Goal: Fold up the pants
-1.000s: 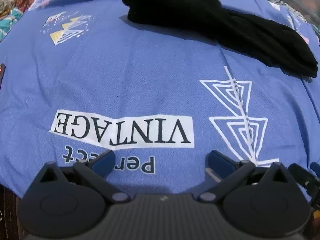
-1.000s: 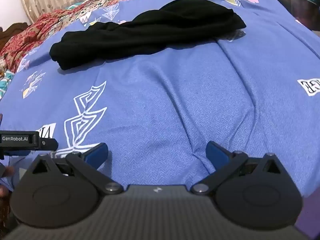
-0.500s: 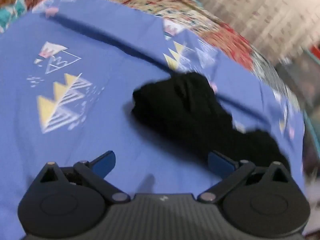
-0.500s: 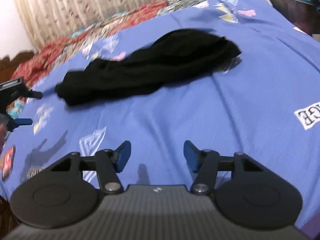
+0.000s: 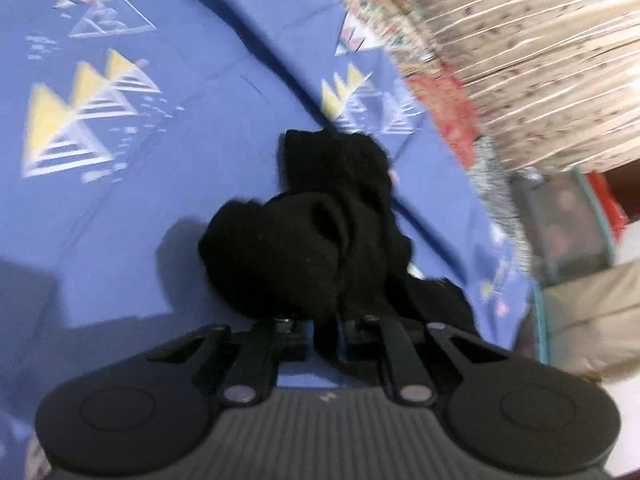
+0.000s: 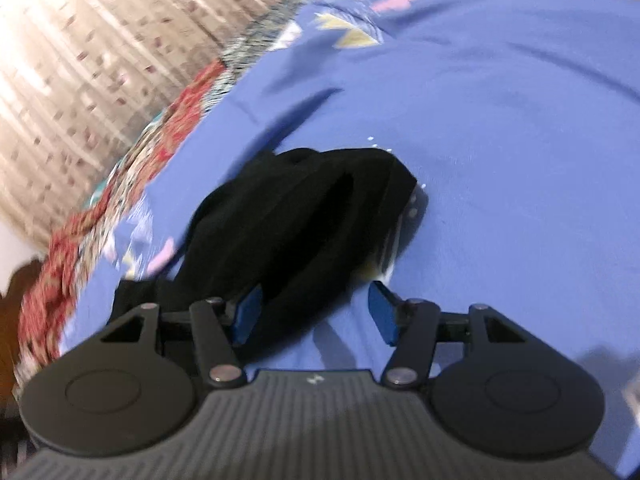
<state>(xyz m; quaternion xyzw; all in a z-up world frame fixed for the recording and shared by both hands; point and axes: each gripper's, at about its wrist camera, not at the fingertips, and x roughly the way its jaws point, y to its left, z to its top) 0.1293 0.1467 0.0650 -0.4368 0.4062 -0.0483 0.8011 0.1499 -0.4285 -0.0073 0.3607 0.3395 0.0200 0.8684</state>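
On the blue bedspread (image 5: pixel 132 216) the black pants (image 5: pixel 320 240) lie bunched, unfolded; my left tongs (image 5: pixel 326 344) pinch one end, my right tongs (image 6: pixel 314 312), closing, straddle the other ungripped.

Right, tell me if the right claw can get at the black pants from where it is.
Probably yes: the right claw is half open with the black pants already bunched between its fingers; its jaws have just been closing, and nothing blocks them.

The left gripper (image 5: pixel 326 338) has just squeezed tight on the black pants (image 5: pixel 320 248). The right gripper (image 6: pixel 312 312) has been closing, with pants between its blue pads (image 6: pixel 248 312), not yet pinched.
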